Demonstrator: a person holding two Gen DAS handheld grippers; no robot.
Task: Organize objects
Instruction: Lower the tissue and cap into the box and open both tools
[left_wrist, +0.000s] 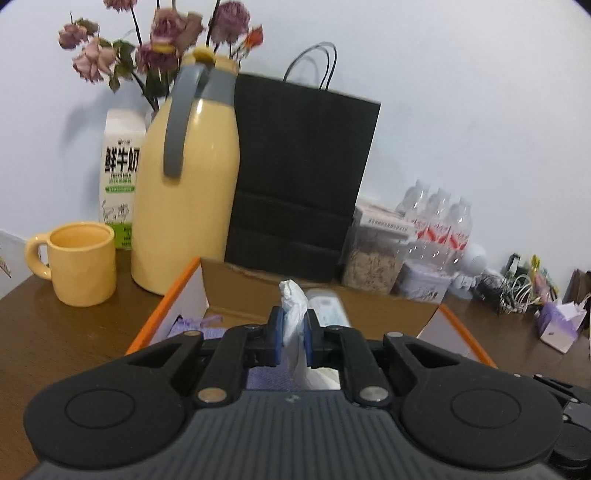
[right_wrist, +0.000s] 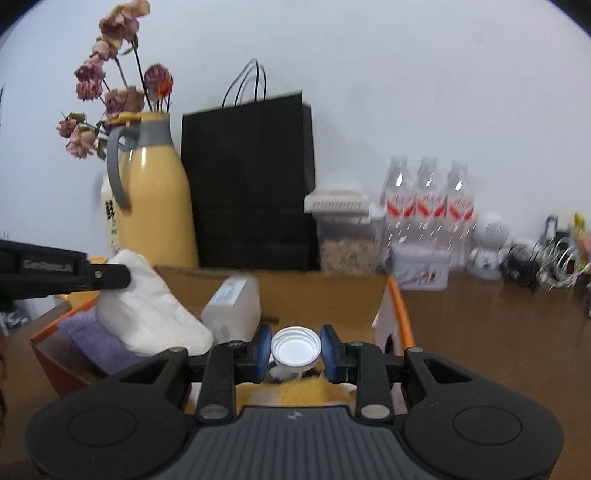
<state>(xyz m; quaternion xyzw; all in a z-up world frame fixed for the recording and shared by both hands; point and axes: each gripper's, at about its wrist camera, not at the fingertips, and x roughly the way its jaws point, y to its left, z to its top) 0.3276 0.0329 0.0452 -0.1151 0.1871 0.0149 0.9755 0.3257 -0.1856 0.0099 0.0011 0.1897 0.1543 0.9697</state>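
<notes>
On our left, the left gripper (left_wrist: 294, 334) pinches a white tissue pack (left_wrist: 295, 314) over the orange-edged cardboard box (left_wrist: 166, 306), above a purple cloth (right_wrist: 99, 341). Further right, our right gripper (right_wrist: 295, 350) clamps a white cap (right_wrist: 295, 347) over the same box, beside a plastic bottle (right_wrist: 232, 306).

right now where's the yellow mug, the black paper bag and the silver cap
yellow mug (left_wrist: 84, 271), left wrist view, on its outer wall
black paper bag (left_wrist: 301, 173), left wrist view, on its front face
silver cap (right_wrist: 295, 347), right wrist view, on its inner disc, between the right gripper's pads
</notes>
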